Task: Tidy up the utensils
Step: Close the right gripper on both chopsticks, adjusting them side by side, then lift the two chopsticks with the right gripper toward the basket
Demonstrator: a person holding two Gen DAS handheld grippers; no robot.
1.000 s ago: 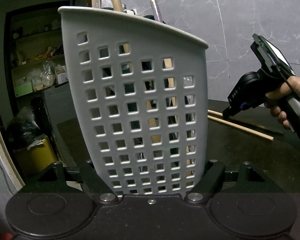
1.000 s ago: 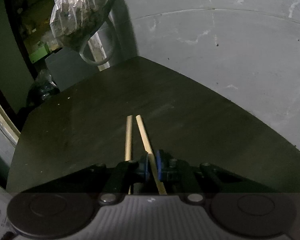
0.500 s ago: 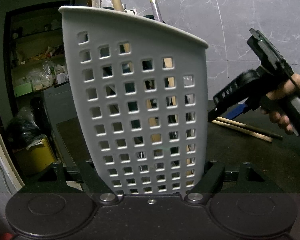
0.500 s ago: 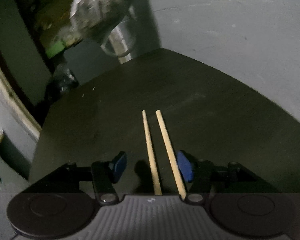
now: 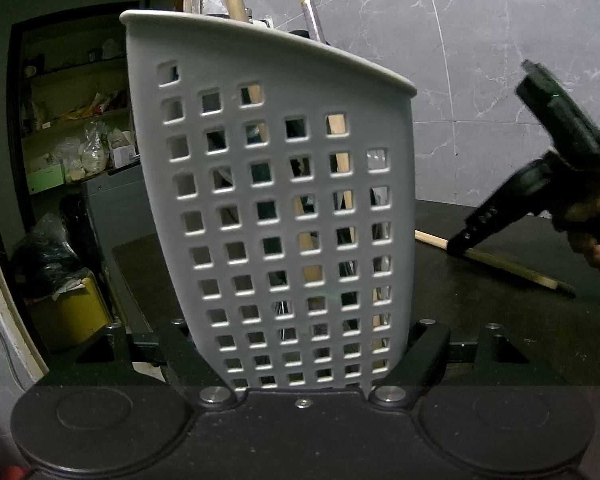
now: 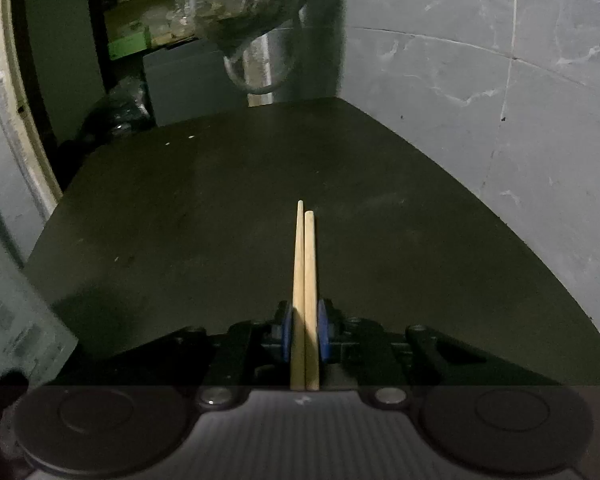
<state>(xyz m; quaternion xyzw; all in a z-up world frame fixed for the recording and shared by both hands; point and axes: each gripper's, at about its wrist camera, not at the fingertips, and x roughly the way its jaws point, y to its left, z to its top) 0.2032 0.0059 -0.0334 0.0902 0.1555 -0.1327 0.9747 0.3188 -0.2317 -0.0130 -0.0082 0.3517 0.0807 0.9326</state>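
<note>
Two views, left wrist first. Your left gripper (image 5: 304, 360) has its fingers clenched on the base of the grey perforated utensil holder (image 5: 284, 208), evidently to steady it upright on the dark desk (image 5: 500, 320) while the other hand loads it. Handles already stand inside, showing above the rim and through the square holes. To the right, your right gripper (image 5: 460, 244) reaches down to the chopsticks (image 5: 432, 240), which lie on the desk just beside the holder.

Right wrist view: the fingers (image 6: 286, 334) have just been closing and now pinch both chopsticks together, pressed side by side. They are pale wood, slim, tapered, tips nearly even, pointing away across the desk.
</note>
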